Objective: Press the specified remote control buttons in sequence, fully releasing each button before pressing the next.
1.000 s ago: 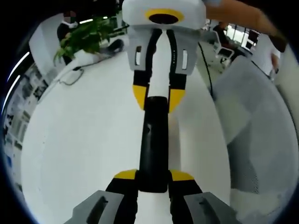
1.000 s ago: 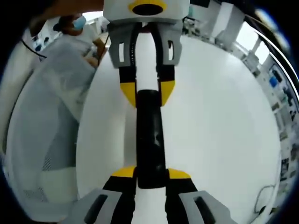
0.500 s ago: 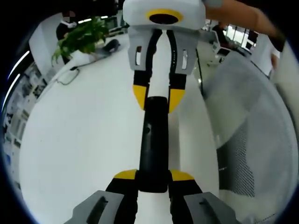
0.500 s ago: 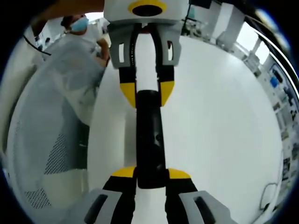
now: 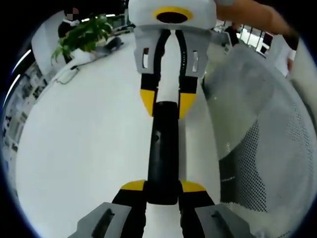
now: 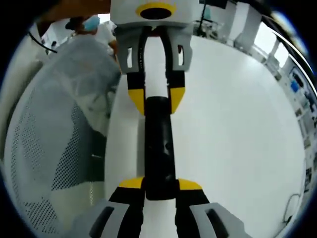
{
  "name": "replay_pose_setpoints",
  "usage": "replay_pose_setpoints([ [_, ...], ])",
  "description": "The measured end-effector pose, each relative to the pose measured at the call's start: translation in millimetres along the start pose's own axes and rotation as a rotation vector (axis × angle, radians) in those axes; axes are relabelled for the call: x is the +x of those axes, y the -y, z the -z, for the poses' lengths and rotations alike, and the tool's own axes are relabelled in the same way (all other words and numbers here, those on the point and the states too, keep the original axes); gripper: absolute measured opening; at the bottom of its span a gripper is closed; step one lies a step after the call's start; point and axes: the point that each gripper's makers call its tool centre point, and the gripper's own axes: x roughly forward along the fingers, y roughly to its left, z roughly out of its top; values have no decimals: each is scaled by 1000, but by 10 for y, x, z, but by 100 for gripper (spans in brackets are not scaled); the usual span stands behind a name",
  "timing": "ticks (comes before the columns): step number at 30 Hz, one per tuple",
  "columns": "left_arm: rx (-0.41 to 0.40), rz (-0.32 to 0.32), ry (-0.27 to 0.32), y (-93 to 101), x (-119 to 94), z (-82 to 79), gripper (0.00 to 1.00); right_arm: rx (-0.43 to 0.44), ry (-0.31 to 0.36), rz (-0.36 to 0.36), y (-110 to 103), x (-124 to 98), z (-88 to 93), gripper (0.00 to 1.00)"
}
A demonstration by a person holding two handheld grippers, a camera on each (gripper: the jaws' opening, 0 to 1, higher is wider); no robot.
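In the left gripper view, your left gripper (image 5: 162, 187) is closed on the near end of the long black plastic remote control (image 5: 162, 151). Its long axis runs straight ahead to the right gripper (image 5: 165, 105), whose yellow tips clamp the far end. White tabletop (image 5: 84, 148) lies open to one side; a white mesh chair back (image 5: 262, 134) crowds the other.

In the right gripper view, your own jaws grip the remote's near end, and both ends are equally held. No jaw is free to press.
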Motion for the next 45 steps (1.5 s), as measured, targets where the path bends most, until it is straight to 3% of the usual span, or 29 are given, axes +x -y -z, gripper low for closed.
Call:
replay_pose_setpoints([
  [26, 8, -20, -35, -92, 62, 109, 23, 1, 6, 25, 105, 135, -15, 20],
  [45, 33, -3, -39, -122, 118, 126, 24, -30, -30, 19, 77, 174, 19, 21],
])
